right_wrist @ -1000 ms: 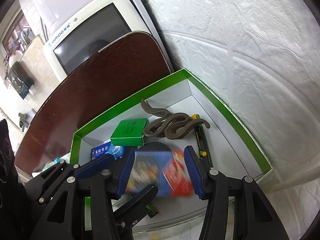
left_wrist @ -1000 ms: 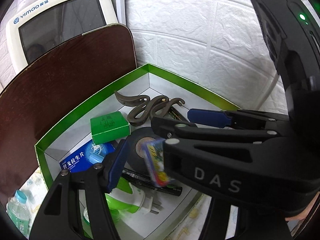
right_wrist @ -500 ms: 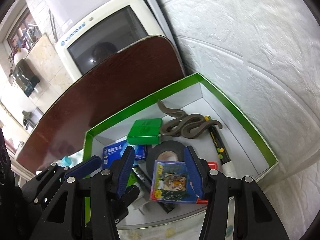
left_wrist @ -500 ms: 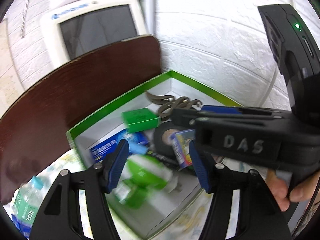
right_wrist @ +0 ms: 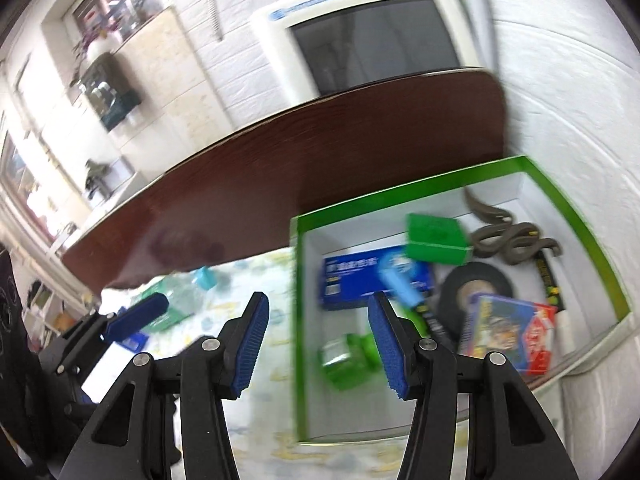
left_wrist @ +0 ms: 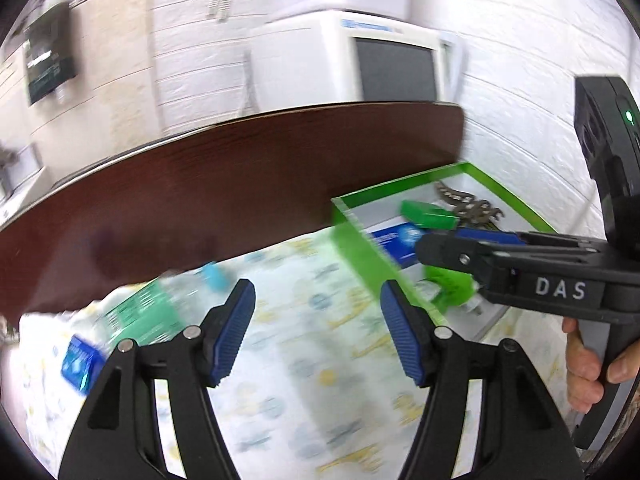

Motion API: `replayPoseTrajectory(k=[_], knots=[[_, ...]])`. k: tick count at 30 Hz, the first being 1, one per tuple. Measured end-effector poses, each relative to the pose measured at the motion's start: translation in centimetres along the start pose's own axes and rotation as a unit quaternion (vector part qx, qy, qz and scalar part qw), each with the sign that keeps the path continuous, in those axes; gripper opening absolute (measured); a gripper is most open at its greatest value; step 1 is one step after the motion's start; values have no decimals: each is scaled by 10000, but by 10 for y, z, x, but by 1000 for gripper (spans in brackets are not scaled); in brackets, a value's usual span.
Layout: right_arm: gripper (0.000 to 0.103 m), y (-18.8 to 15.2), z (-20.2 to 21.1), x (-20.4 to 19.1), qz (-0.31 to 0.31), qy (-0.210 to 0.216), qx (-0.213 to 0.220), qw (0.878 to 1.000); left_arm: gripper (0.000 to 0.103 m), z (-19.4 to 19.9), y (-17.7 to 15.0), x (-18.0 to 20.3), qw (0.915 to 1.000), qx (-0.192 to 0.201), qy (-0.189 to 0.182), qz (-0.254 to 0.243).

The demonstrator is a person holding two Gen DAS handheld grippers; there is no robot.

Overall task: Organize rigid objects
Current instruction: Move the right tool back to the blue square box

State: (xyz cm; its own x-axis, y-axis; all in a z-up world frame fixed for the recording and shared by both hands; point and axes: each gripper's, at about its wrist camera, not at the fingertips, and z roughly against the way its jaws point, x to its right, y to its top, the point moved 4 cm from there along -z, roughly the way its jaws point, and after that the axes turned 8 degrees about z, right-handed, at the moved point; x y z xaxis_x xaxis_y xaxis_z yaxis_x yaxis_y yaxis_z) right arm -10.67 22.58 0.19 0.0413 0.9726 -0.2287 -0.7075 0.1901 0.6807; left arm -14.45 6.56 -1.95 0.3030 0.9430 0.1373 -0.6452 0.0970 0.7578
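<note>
A green-rimmed white box [right_wrist: 592,236] holds a colourful card box [right_wrist: 508,332], a black tape roll [right_wrist: 476,284], a green box [right_wrist: 436,236], a blue box [right_wrist: 360,276], a brown snake toy [right_wrist: 512,240], a green plug [right_wrist: 348,356] and a black pen [right_wrist: 550,280]. My right gripper [right_wrist: 316,340] is open and empty, over the box's left wall. My left gripper [left_wrist: 316,328] is open and empty above the patterned cloth [left_wrist: 304,384]. A plastic bottle [left_wrist: 160,308] and a small blue item [left_wrist: 80,360] lie on the cloth to its left. The box also shows in the left wrist view [left_wrist: 360,256].
A dark brown board [right_wrist: 304,160] stands behind the box and cloth. A white monitor [right_wrist: 368,36] sits behind it. A white brick wall [right_wrist: 576,100] runs along the right. The right gripper [left_wrist: 444,246] crosses the left wrist view on the right.
My right gripper has let go of the colourful card box, which now lies in the box, and has pulled back left. My left gripper has swung left over the cloth.
</note>
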Motion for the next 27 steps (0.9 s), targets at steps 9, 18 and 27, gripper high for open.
replayPoseTrajectory(k=[9, 18, 27], knots=[[54, -17, -40, -96, 723, 502, -538, 9947, 66, 39, -27, -130, 9896, 98, 1015, 1017], [54, -41, -81, -177, 1246, 1020, -998, 9819, 66, 45, -43, -233, 9708, 117, 1540, 1834], [54, -57, -122, -228, 1217, 1459, -1286, 9733, 41, 24, -52, -273, 9686, -120, 650, 2395]])
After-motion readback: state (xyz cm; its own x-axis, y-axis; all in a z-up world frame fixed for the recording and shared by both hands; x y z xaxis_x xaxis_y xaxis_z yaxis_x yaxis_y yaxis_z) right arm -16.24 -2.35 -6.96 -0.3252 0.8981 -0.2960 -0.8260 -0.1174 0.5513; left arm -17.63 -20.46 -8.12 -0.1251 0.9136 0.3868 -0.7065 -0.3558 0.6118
